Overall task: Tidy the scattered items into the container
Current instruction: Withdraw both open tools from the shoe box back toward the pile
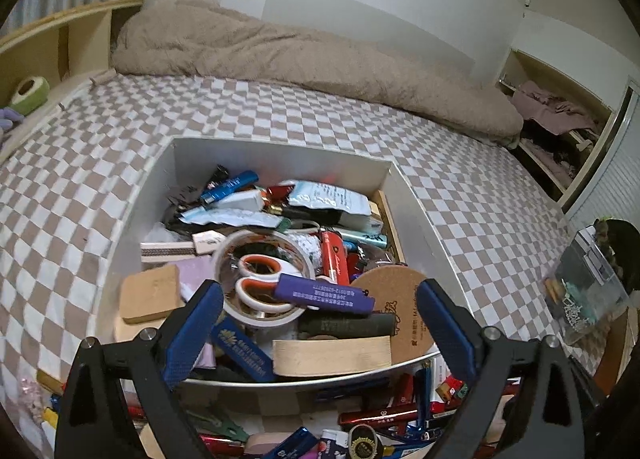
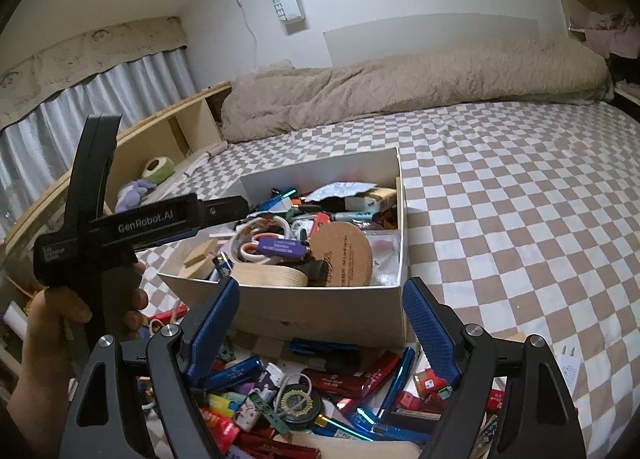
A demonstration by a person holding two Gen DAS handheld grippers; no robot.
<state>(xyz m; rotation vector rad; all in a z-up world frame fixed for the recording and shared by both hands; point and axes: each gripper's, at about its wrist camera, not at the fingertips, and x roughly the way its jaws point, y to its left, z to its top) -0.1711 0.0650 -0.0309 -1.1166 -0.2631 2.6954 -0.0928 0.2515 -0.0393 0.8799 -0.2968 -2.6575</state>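
Note:
A white box (image 1: pixel 424 215) on the checkered bed holds many items: a tape roll (image 1: pixel 260 259) with orange-handled scissors (image 1: pixel 256 279), a purple case (image 1: pixel 326 295), a cork coaster (image 1: pixel 394 299). My left gripper (image 1: pixel 320 319) is open and empty, hovering over the box's near side. The box also shows in the right wrist view (image 2: pixel 320 307), where the left gripper (image 2: pixel 224 207) reaches over its left wall. My right gripper (image 2: pixel 320 323) is open and empty in front of the box, above scattered items (image 2: pixel 320 391) such as a red case (image 2: pixel 352 379) and a blue pen (image 2: pixel 396 383).
A beige duvet (image 1: pixel 280 55) lies along the back of the bed. A wooden headboard shelf (image 2: pixel 176 131) stands at the left with a green plush (image 2: pixel 158 169). A white plug (image 2: pixel 570 359) lies on the bed at the right. A clear organiser (image 1: pixel 592 279) stands at the bed's right side.

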